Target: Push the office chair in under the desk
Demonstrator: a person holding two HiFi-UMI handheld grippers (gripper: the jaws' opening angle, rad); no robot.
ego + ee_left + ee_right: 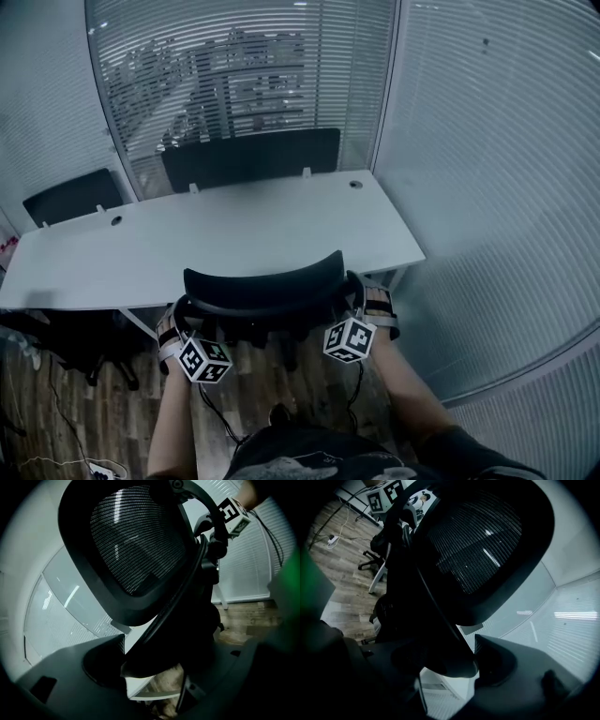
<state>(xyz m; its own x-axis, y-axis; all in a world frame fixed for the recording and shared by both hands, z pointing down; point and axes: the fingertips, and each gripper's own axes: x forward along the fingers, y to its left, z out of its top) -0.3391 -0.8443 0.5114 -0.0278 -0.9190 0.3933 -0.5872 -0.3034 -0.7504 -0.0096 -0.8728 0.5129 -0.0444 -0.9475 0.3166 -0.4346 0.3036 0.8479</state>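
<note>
The black mesh office chair (264,292) stands at the near edge of the white desk (234,234), its seat hidden below the backrest. My left gripper (181,317) clamps the backrest's left rim and my right gripper (360,300) clamps its right rim. In the left gripper view the chair's dark frame (154,620) fills the space inside the left gripper (154,667) and presses against the left pad (115,660). In the right gripper view the chair's frame (445,634) likewise sits inside the right gripper (445,665), touching the right pad (485,660).
Two more black chairs stand across the desk, one in the middle (251,156) and one at the left (73,197). A dark chair base (80,342) sits under the desk's left end. Cables and a power strip (105,469) lie on the wood floor. Glass walls with blinds (487,141) enclose the back and right.
</note>
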